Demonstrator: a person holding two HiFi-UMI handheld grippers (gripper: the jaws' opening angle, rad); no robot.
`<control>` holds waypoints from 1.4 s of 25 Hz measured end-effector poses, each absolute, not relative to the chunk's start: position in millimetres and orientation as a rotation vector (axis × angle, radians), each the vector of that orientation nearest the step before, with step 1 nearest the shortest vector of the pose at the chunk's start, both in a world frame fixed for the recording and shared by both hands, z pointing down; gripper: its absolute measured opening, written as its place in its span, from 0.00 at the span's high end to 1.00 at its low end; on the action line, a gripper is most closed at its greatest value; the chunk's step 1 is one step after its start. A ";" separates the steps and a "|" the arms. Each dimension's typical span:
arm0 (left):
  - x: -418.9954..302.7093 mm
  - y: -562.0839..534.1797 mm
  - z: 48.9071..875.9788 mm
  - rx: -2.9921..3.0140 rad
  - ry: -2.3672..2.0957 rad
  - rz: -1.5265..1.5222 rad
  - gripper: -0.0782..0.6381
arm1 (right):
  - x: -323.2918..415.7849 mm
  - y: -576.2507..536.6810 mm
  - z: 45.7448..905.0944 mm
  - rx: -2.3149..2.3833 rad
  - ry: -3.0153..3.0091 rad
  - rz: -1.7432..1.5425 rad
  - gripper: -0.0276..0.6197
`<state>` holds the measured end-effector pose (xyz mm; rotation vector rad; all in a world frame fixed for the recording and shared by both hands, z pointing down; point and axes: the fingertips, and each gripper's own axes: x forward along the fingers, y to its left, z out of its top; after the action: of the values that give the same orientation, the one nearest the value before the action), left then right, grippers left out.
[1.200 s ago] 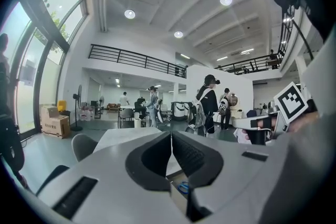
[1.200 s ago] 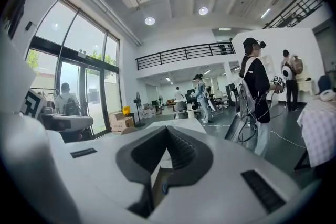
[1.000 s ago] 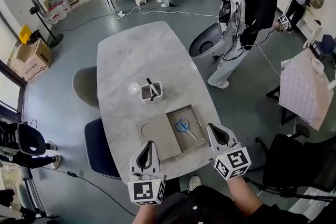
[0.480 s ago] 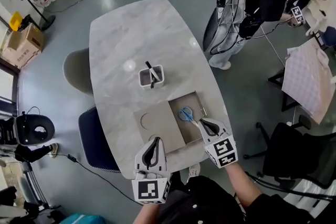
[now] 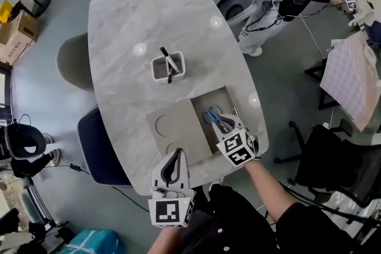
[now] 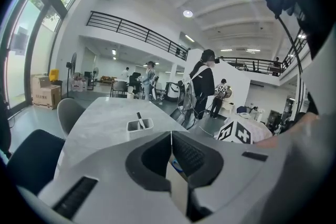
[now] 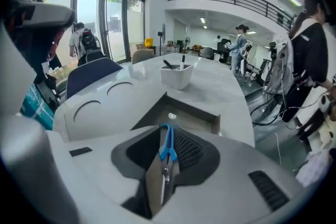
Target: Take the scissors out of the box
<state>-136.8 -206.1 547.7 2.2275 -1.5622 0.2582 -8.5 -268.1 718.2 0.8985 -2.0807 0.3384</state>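
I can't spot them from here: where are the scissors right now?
In the head view, the scissors lie in the open box near the table's right edge, blades between the right claw's tips.

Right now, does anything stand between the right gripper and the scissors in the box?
Nothing visible does. The scissors lie between the jaws of the right gripper, which are closed on them, inside the open box. Its lid lies beside it.

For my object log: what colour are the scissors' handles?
The scissors have blue handles, clearest in the right gripper view.
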 end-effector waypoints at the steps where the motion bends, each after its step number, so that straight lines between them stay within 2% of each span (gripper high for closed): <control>1: -137.0 -206.7 550.3 2.223 -1.556 0.261 0.87 | -11.4 -270.2 727.9 0.877 -2.061 0.338 0.84; 13: -145.1 -211.6 572.5 2.175 -1.515 0.274 0.87 | -24.0 -293.7 774.7 0.824 -1.967 0.377 0.81; 22: -144.4 -219.8 579.0 2.172 -1.508 0.280 0.87 | -26.7 -294.7 775.1 0.788 -1.999 0.474 0.85; 35: -128.7 -225.6 544.1 2.242 -1.548 0.237 0.87 | -29.3 -307.6 717.4 0.859 -2.095 0.383 0.86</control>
<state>-128.7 -225.6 544.1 2.2422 -1.5482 0.2370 -29.3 -307.6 717.4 0.8593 -2.0950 0.3832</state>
